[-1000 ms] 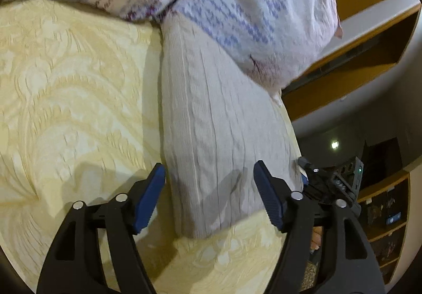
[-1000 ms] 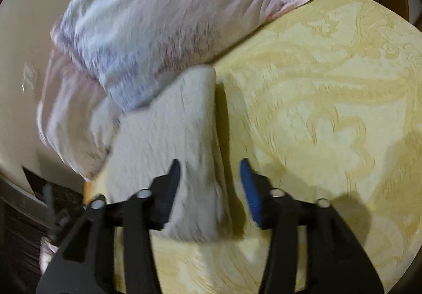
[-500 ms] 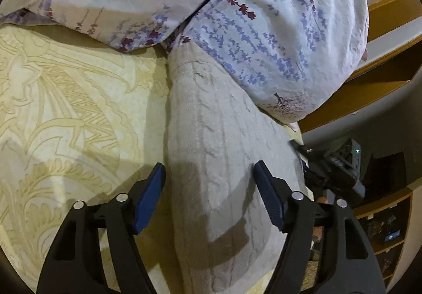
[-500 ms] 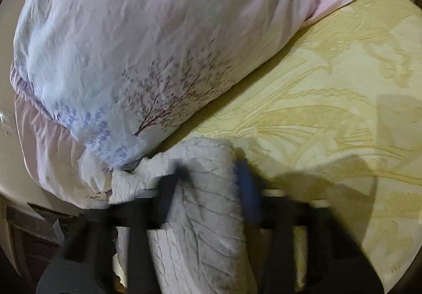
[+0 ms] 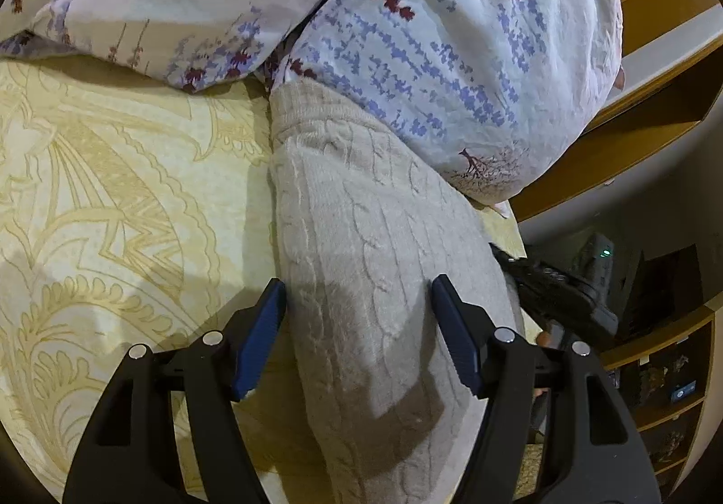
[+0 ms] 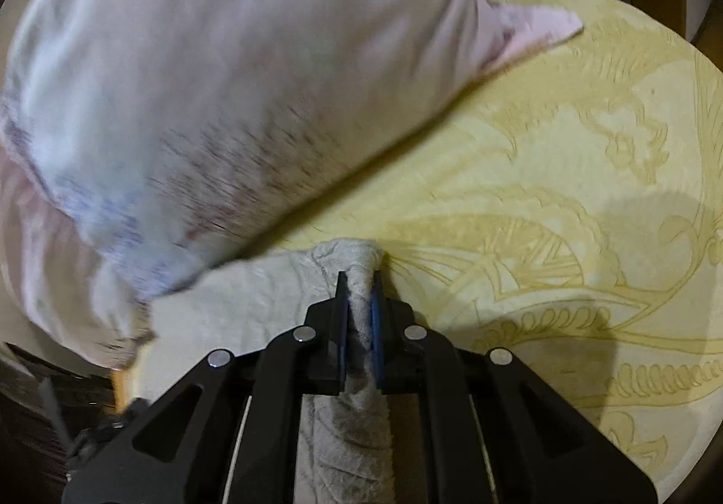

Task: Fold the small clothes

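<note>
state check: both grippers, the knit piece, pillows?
left gripper: open, fingers astride the knit, not gripping
right gripper: shut on a bunched edge of the knit
cream cable-knit garment: folded long, far end tucked against the pillows
floral pillows: lying on the yellow bedspread

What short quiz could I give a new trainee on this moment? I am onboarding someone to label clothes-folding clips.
1. True or false: the left gripper is shut on the knit garment.
2. Which gripper pinches the garment? A) left B) right C) neither
3. Fill in: the garment's far end touches the flowered ____.

Key: 1 false, its jaws are open on either side of it. 2 B, the right gripper. 3 pillow.
</note>
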Action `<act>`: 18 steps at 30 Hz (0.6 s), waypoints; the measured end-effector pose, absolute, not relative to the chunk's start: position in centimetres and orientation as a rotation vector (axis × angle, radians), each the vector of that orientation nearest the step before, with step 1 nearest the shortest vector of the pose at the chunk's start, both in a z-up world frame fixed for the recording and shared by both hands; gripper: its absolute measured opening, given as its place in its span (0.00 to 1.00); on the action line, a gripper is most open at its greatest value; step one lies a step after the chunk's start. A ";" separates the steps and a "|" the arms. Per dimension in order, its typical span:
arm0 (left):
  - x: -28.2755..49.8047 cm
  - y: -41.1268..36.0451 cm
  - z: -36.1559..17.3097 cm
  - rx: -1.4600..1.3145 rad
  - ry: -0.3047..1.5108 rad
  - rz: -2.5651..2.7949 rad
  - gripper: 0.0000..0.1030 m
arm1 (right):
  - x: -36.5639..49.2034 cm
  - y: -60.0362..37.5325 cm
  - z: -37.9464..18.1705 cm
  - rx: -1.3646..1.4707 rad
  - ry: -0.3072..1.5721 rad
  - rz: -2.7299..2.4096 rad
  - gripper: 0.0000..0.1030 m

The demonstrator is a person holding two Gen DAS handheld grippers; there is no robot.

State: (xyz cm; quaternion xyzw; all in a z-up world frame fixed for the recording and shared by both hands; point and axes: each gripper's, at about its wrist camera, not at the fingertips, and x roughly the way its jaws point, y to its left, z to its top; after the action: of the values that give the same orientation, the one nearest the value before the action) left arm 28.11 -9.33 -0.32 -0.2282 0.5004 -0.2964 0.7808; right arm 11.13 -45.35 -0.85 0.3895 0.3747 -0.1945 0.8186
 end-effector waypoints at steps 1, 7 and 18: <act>28.1 -9.3 -0.6 -0.501 1.087 -0.639 0.65 | 11.3 -45.3 -0.8 0.821 0.803 -0.418 0.08; 27.1 -9.1 -0.7 -0.512 1.079 -0.646 0.65 | 8.7 -44.1 1.2 0.860 0.750 -0.378 0.33; 22.7 -9.6 -0.2 -0.420 1.047 -0.629 0.66 | 1.4 -37.1 2.7 0.620 0.668 -0.250 0.33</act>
State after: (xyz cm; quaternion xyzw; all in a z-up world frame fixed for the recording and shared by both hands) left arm 22.74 -9.61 -0.18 -0.1956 0.4878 -0.2930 0.7987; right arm 1.43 -37.07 2.70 0.2984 0.3216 -0.1203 0.8905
